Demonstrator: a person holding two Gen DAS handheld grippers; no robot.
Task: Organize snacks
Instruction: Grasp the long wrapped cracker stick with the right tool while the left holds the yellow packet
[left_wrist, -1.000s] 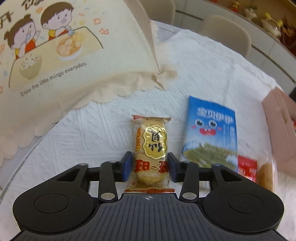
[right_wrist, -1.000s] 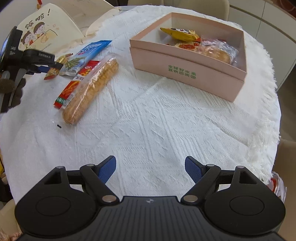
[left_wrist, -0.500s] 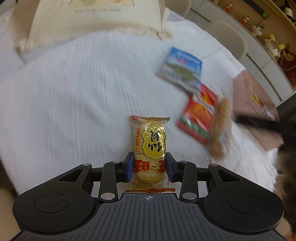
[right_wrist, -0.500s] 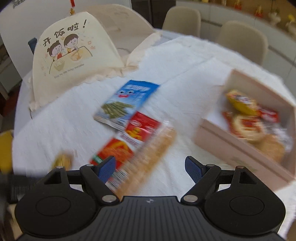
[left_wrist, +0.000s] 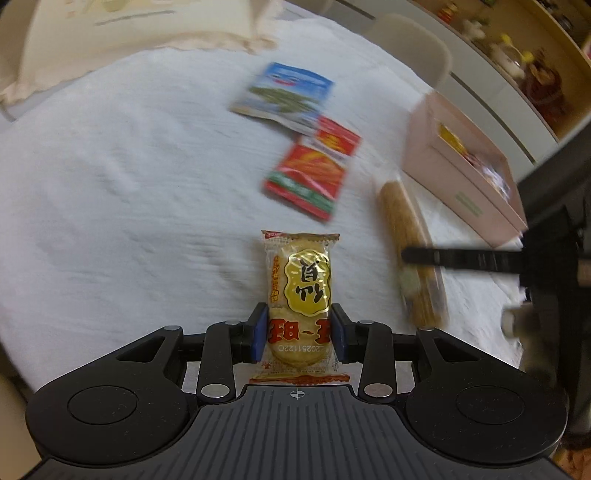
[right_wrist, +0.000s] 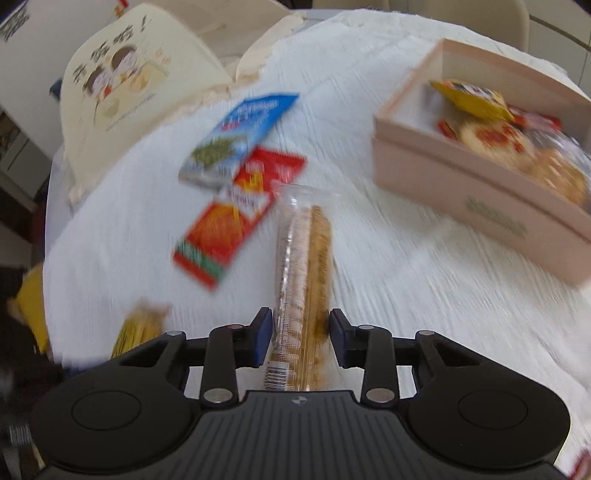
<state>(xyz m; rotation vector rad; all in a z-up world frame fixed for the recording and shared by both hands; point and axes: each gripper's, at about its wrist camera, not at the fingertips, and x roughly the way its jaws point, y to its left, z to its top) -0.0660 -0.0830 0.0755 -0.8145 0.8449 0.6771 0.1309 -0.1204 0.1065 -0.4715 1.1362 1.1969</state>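
Left wrist view: left hand-held gripper (left_wrist: 298, 334) clamps a flat, glossy rice cracker packet (left_wrist: 300, 295), its blue pads pressing both long edges.
Right wrist view: right hand-held gripper (right_wrist: 300, 338) is closing its jaws on a long clear-wrapped biscuit sleeve (right_wrist: 303, 280); the pads sit at the sleeve's near end.
Landmark: pink cardboard box (right_wrist: 491, 206), rectangular and open-topped, with snack packets inside.
Biscuit sleeve: left of the pink cardboard box, apart from it, lengthwise along the gripper.
Red packet (right_wrist: 236, 218): flat, rectangular, farther left of the box, just beside the sleeve.
Blue packet (right_wrist: 240, 138): flat, beyond the red packet, overlapping its far end.
Table (right_wrist: 388, 288): round, under a white, ribbed cloth.
Cream food cover (right_wrist: 136, 85): fabric, tent-shaped, scalloped hem, far left of the box.
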